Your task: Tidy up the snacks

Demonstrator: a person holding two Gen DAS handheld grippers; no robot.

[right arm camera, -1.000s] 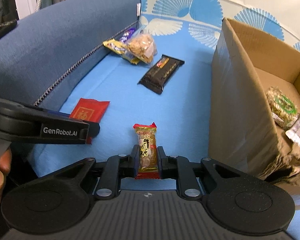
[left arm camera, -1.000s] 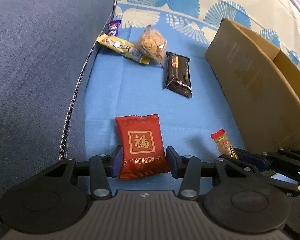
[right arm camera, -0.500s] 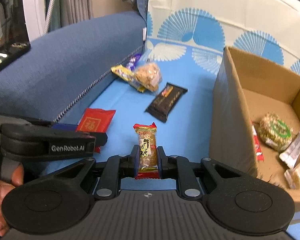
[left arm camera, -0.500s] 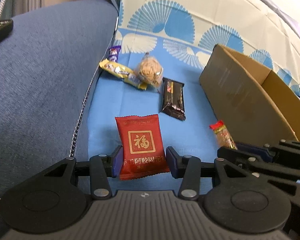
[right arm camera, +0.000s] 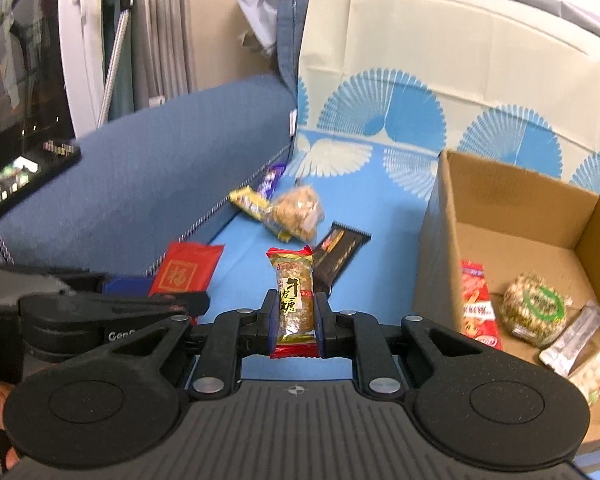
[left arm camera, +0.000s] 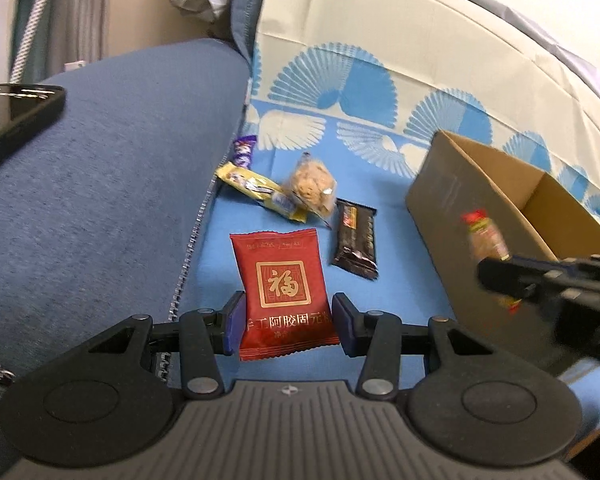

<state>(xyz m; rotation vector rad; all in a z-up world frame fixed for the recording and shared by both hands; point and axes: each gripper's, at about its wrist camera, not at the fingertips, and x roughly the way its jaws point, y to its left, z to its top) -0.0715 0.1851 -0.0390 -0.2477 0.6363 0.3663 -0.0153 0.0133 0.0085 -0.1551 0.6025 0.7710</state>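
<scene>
My left gripper (left arm camera: 286,326) is shut on a red packet with a gold character (left arm camera: 284,292) and holds it above the blue sofa seat. My right gripper (right arm camera: 296,326) is shut on a small brown candy bar with red ends (right arm camera: 294,300), lifted beside the open cardboard box (right arm camera: 436,240). The candy bar (left arm camera: 486,236) and right gripper show blurred in the left wrist view, next to the box (left arm camera: 452,208). In the right wrist view the red packet (right arm camera: 186,272) sits at left in the left gripper.
A black bar (left arm camera: 356,240), a clear bag of nuts (left arm camera: 310,186), a yellow wrapper (left arm camera: 256,188) and a purple wrapper (left arm camera: 244,150) lie on the seat. The box holds several snacks (right arm camera: 534,314). A phone (left arm camera: 12,116) lies on the blue armrest.
Both grippers have risen from the seat with their snacks. The right gripper with the candy bar has moved up toward the box's rim.
</scene>
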